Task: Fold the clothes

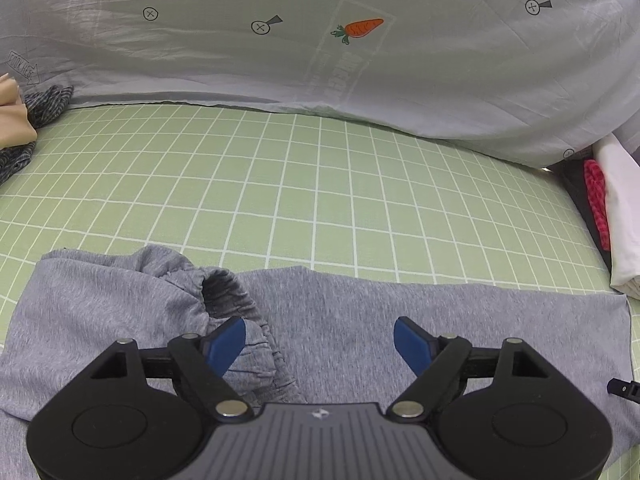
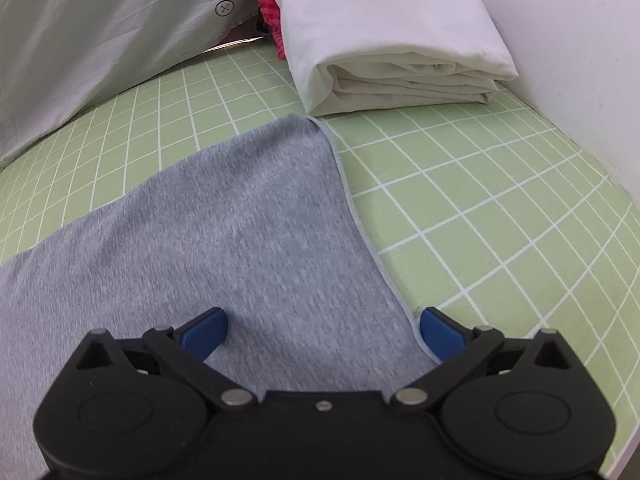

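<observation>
A grey marl pair of trousers (image 1: 360,312) lies flat on the green checked bed sheet (image 1: 280,184). Its gathered elastic waistband (image 1: 228,300) is bunched up at the left in the left wrist view. My left gripper (image 1: 319,340) hovers over the cloth, open, its left blue fingertip right by the waistband folds. In the right wrist view the same grey trousers (image 2: 240,224) end in a stitched hem edge (image 2: 352,216). My right gripper (image 2: 323,330) is open over that end, with its right fingertip at the hem. Neither gripper holds anything.
A pale duvet with carrot prints (image 1: 360,40) lies along the far side. A folded white cloth stack (image 2: 392,40) and a red patterned item (image 2: 272,20) sit at the right by a white wall. Dark striped clothing (image 1: 44,104) lies far left.
</observation>
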Demonstrator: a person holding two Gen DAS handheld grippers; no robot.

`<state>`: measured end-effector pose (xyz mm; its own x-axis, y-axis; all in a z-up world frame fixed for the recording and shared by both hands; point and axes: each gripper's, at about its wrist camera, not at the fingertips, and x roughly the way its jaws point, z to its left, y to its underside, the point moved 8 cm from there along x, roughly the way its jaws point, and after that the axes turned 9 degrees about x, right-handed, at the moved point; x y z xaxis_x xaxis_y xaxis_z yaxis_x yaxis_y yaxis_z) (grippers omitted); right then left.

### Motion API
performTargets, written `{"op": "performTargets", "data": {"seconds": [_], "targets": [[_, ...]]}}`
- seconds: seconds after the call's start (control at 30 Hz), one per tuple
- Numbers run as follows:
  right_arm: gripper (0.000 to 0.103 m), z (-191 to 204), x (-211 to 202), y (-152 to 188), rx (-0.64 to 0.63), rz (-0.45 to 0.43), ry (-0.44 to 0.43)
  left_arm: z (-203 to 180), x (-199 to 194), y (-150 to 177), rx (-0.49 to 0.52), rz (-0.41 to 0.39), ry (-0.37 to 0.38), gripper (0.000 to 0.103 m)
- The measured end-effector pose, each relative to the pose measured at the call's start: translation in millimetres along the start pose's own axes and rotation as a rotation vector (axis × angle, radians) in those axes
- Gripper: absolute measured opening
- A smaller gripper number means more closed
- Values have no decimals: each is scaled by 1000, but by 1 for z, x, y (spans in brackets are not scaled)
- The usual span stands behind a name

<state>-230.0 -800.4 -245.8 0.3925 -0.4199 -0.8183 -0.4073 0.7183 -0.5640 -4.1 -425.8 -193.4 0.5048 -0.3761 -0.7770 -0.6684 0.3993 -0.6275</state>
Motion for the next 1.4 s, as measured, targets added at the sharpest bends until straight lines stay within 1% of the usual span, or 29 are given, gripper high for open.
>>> {"op": "performTargets", "data": {"seconds": [0.13, 0.2, 0.27, 0.3, 0.33, 0.37, 0.43, 0.47, 0.5, 0.6, 0.7, 0.83, 0.9, 1.0, 1.1, 1.27, 1.4], "targets": [[103, 1, -1, 2, -18, -31, -14, 3, -7, -2, -29, -26, 15, 84], [103, 7, -4, 2, -49, -27, -42, 5, -11, 0, -41, -32, 13, 84], [97, 12, -8, 2, -80, -22, -70, 8, -14, 2, -53, -35, 6, 84], [88, 15, -9, 2, -96, -20, -84, 10, -17, 3, -58, -35, -2, 84], [76, 18, -11, 2, -111, -18, -97, 13, -21, 5, -64, -35, -14, 84], [68, 21, -12, 2, -127, -16, -111, 17, -26, 7, -69, -35, -25, 84], [31, 27, -16, 2, -158, -9, -139, 23, -36, 11, -79, -38, -41, 84], [22, 33, -17, 3, -174, 1, -151, 27, -41, 13, -87, -39, -46, 84], [16, 38, -17, 4, -189, 7, -148, 31, -46, 16, -99, -41, -48, 84], [14, 45, -18, 3, -233, 9, -107, 50, -60, 26, -144, -34, -62, 84], [13, 52, -19, 2, -276, 8, -67, 73, -74, 35, -179, -29, -95, 84], [13, 66, -39, -1, -320, -52, -33, 109, -91, 46, -204, -17, -140, 84], [13, 82, -54, -1, -332, -83, -36, 127, -98, 51, -207, -7, -150, 84], [13, 107, -75, -2, -351, -130, -42, 149, -105, 54, -212, 0, -142, 84], [13, 133, -97, -1, -372, -178, -50, 168, -111, 56, -196, 4, -133, 84], [13, 207, -128, 40, -451, -221, -113, 200, -118, 56, -163, 4, -125, 85], [13, 236, -126, 81, -479, -182, -125, 223, -118, 60, -157, 15, -126, 85]]}}
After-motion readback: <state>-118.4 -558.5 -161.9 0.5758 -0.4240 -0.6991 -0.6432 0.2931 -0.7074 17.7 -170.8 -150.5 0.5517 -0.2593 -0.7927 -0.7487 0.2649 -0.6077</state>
